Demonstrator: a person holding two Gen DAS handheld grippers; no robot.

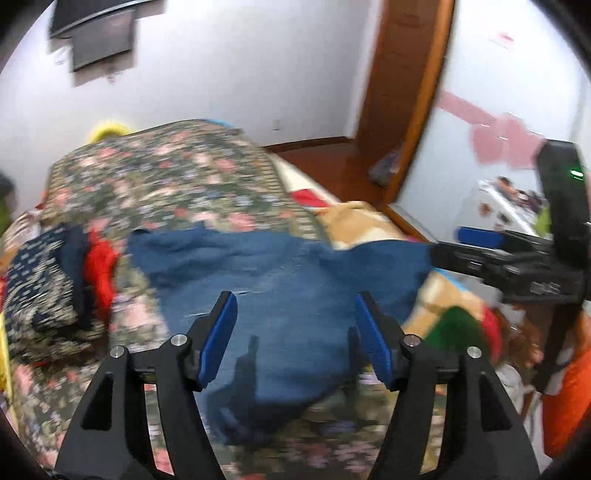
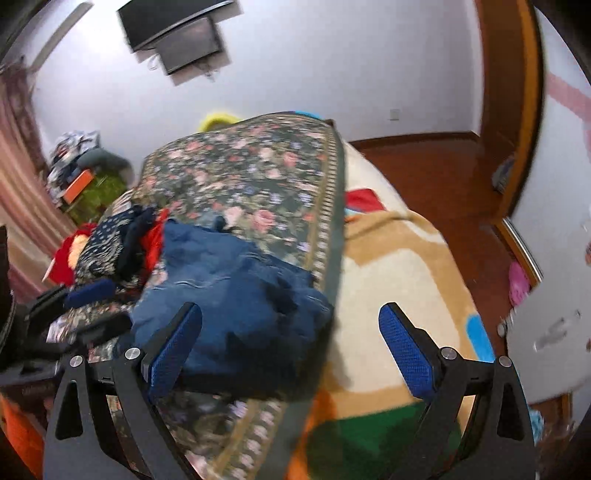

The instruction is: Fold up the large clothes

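A large blue garment (image 1: pixel 280 280) lies rumpled on the floral bedspread (image 1: pixel 166 184); it also shows in the right wrist view (image 2: pixel 229 295). My left gripper (image 1: pixel 295 314) is open and empty, just above the garment's near part. My right gripper (image 2: pixel 291 325) is open and empty, its left finger over the garment's right edge, its right finger over the beige blanket (image 2: pixel 391 266). In the left wrist view the right gripper (image 1: pixel 480 243) comes in from the right, by the garment's far right corner.
A pile of other clothes, dark patterned and red (image 1: pixel 55 280), lies left of the garment (image 2: pixel 110 243). The beige patterned blanket covers the bed's right side. Wooden floor (image 2: pixel 436 177) and a wooden door frame (image 1: pixel 406 92) lie beyond. A TV (image 2: pixel 173 33) hangs on the wall.
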